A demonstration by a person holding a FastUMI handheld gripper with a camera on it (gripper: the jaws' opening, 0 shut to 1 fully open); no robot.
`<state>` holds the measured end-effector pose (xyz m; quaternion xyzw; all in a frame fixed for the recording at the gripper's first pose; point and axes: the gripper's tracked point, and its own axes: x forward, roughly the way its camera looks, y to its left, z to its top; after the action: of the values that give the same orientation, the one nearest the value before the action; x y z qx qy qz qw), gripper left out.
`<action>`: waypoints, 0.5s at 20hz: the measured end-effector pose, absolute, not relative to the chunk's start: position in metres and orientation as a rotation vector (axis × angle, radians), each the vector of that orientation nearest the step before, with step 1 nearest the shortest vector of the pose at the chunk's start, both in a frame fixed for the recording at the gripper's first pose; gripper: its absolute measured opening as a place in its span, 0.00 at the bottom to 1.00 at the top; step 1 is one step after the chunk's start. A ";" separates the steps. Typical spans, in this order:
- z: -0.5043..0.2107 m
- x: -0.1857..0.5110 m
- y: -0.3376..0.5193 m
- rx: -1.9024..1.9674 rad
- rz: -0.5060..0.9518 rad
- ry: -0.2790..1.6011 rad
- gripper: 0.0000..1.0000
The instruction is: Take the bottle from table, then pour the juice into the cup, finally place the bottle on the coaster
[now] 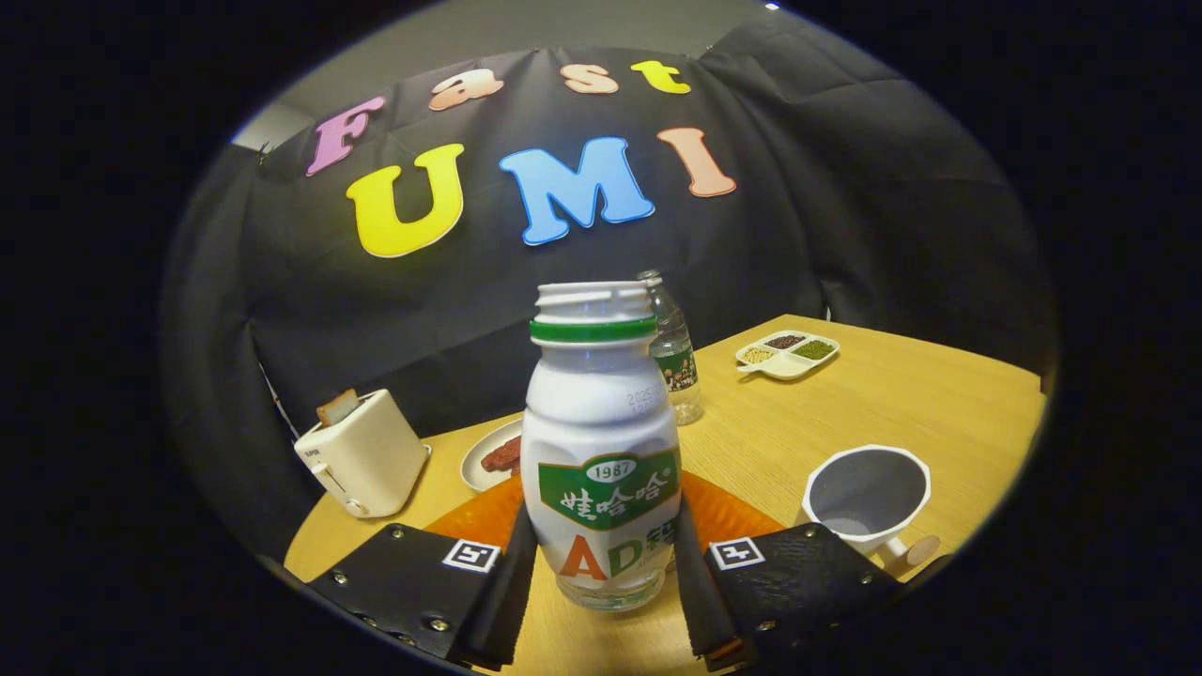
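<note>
The tool holds the white juice bottle between its two fingers, one pressed against each side of the bottle's lower body, at the near edge of the wooden desk. The bottle stands upright, its cap off and its mouth open above a green neck ring, with a green label across its middle; whether its clear base rests on the desk or hangs just above it cannot be told. Directly behind the bottle, partly hidden by it and by the fingers, lies the round orange coaster. To the right of the tool, near the desk's front, sits the white cup, tilted in this view so that its grey inside shows, its small handle pointing toward the near side. On the left, a cream toaster with a slice of bread poking from its slot stands near the desk's left corner, and a white plate carrying something dark red lies between the toaster and the bottle. Farther back, just right of the juice bottle's neck, a clear plastic water bottle stands upright. At the far right of the desk rests a white divided dish holding small heaps of grains or beans in separate compartments.
</note>
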<state>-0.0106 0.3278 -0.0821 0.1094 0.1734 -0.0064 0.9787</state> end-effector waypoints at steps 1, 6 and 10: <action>-0.084 -0.009 0.328 0.180 -0.020 0.354 0.66; -0.093 0.002 0.332 0.016 -0.038 0.359 0.67; -0.100 0.012 0.336 -0.045 -0.033 0.358 0.67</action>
<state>0.0119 0.3356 -0.1001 -0.0224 0.1781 -0.0163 0.9836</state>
